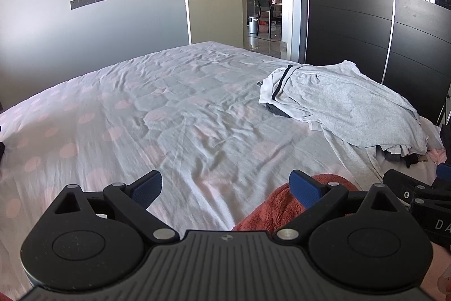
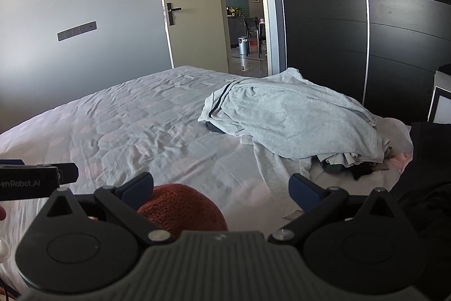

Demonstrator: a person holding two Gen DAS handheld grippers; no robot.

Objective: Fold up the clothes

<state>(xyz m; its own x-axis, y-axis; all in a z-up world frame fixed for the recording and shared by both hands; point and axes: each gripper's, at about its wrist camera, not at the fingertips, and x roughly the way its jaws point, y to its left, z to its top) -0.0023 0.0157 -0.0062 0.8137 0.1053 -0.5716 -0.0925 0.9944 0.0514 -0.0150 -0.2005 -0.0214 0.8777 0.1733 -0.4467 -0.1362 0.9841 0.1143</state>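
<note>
A rust-red fuzzy garment (image 1: 277,206) lies on the bed's near edge, partly hidden under both grippers; in the right wrist view the same red garment (image 2: 180,209) bulges between the fingers. My left gripper (image 1: 227,188) is open above the sheet, its right finger over the red cloth. My right gripper (image 2: 221,189) is open too, held just above the red garment. A pile of clothes topped by a grey shirt (image 1: 341,100) sits on the bed's right side; that grey shirt (image 2: 290,117) covers darker pieces underneath.
The bed sheet (image 1: 157,109) is pale with pink dots and wrinkled. A dark wardrobe (image 2: 338,41) stands behind the pile. An open door (image 2: 191,10) leads to another room. A grey wall (image 1: 84,13) runs along the bed's left side.
</note>
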